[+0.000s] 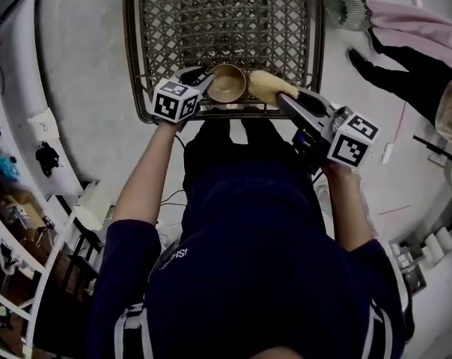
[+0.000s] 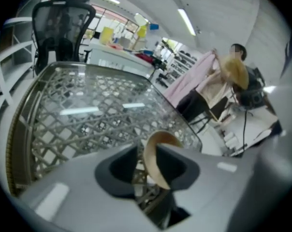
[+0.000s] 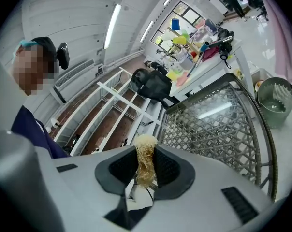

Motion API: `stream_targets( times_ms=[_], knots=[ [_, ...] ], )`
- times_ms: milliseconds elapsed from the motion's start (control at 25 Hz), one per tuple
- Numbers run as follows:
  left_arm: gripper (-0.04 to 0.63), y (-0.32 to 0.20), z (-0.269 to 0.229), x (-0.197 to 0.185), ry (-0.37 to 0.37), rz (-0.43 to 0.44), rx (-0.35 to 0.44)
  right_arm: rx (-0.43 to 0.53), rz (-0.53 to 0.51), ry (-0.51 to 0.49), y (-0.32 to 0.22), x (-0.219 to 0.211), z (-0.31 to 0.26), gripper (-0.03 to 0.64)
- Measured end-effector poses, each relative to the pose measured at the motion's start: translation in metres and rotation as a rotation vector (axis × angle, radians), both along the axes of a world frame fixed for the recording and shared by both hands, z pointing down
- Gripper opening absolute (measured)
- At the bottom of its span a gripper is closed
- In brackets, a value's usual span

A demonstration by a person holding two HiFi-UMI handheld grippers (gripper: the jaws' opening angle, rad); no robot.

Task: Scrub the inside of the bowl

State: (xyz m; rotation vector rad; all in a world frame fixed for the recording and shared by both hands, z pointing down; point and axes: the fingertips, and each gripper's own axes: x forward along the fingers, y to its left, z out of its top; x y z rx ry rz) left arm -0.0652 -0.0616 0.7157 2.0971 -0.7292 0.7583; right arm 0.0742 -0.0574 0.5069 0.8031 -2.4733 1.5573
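Here the tan bowl (image 1: 227,84) sits at the near edge of the lattice worktop (image 1: 226,21), its rim between the spread left tongs (image 2: 146,151), which do not clamp it. The right tongs (image 3: 146,154) pinch a yellow fibrous scrubber (image 1: 267,87) just beside the bowl

Bowl (image 1: 227,83): plain tan.
Scrubber (image 1: 268,85): pale yellow, stringy.
Table (image 1: 130,58): dark grey-brown, diamond lattice.
Marker cubes (image 1: 175,99): white, black square patterns.
Shirt (image 1: 256,260): navy blue.
Floor (image 1: 84,66): light grey.
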Motion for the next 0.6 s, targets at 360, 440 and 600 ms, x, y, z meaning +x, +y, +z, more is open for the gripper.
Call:
stream_targets(
  times_ms=[360,440,600],
  knots=[
    [0.073,0.003,0.031,0.004,-0.020,0.057,-0.057,-0.046,0.016,0.033,-0.005,-0.009,0.017,0.075],
    [0.018,0.003,0.031,0.003,-0.023,0.047,-0.059,-0.047,0.019,0.038,-0.006,-0.009,0.016,0.075],
    [0.015,0.000,0.022,0.004,-0.016,0.044,-0.059,-0.040,0.019,0.054,-0.008,-0.009,0.015,0.075]
  ],
)
